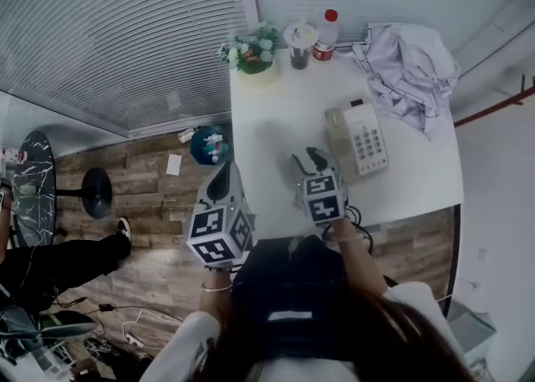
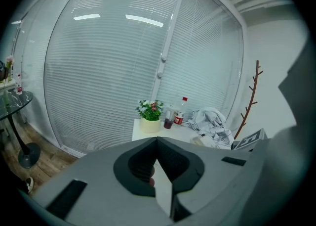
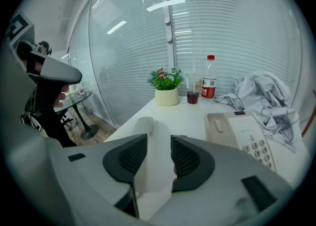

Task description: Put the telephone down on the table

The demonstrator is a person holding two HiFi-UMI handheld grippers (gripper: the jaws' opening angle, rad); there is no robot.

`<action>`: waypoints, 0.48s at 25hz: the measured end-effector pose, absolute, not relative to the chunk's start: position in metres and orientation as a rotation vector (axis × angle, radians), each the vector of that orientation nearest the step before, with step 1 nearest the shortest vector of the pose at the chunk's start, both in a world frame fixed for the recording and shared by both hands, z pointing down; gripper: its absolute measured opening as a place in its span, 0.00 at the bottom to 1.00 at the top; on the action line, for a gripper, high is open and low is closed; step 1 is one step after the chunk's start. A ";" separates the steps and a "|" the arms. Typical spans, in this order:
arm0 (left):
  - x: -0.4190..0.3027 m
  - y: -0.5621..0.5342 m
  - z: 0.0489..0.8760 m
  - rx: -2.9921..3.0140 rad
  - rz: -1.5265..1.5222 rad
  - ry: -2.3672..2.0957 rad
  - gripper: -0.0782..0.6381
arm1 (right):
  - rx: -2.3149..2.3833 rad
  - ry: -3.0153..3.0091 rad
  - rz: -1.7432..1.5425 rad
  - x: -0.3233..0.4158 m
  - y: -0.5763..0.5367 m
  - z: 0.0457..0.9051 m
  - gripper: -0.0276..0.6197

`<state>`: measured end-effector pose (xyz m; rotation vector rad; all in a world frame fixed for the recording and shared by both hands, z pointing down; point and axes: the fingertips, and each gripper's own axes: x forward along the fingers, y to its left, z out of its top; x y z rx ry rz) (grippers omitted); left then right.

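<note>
A white telephone base [image 1: 361, 140] with a keypad lies on the white table [image 1: 276, 96], its cradle [image 3: 217, 123] bare. The white handset [image 3: 144, 131] lies lengthwise on the tabletop left of the base and runs between my right gripper's jaws. My right gripper [image 3: 155, 141] is low over the table's near part [image 1: 309, 157], and its pads close against the handset's sides. My left gripper [image 1: 221, 173] hangs off the table's left edge over the floor, with its tips touching and nothing held [image 2: 157, 141].
At the table's far end stand a potted plant [image 1: 253, 53], a cup of dark drink [image 1: 299, 44] and a red-capped bottle [image 1: 326, 38]. A crumpled pale cloth [image 1: 410, 67] covers the far right corner. A dark round side table [image 1: 33, 184] stands on the floor at left.
</note>
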<state>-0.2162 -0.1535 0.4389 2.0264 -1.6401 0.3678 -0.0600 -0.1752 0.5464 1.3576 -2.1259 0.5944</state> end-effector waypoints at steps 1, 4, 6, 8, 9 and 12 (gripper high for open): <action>-0.213 -0.151 0.437 2.030 0.370 -1.640 0.11 | 1.364 -2.139 0.592 -0.058 -0.173 0.543 0.27; -0.205 -0.143 0.434 2.036 0.369 -1.649 0.11 | 1.380 -2.166 0.576 -0.051 -0.168 0.534 0.20; -0.198 -0.137 0.431 2.040 0.366 -1.652 0.11 | 1.390 -2.167 0.561 -0.045 -0.164 0.531 0.15; -0.192 -0.131 0.428 2.046 0.364 -1.656 0.11 | 1.405 -2.167 0.549 -0.037 -0.160 0.526 0.11; -0.188 -0.128 0.426 2.049 0.362 -1.659 0.11 | 1.412 -2.168 0.544 -0.033 -0.158 0.524 0.09; -0.180 -0.117 0.421 2.046 0.344 -1.672 0.11 | 1.421 -2.169 0.527 -0.022 -0.150 0.518 0.04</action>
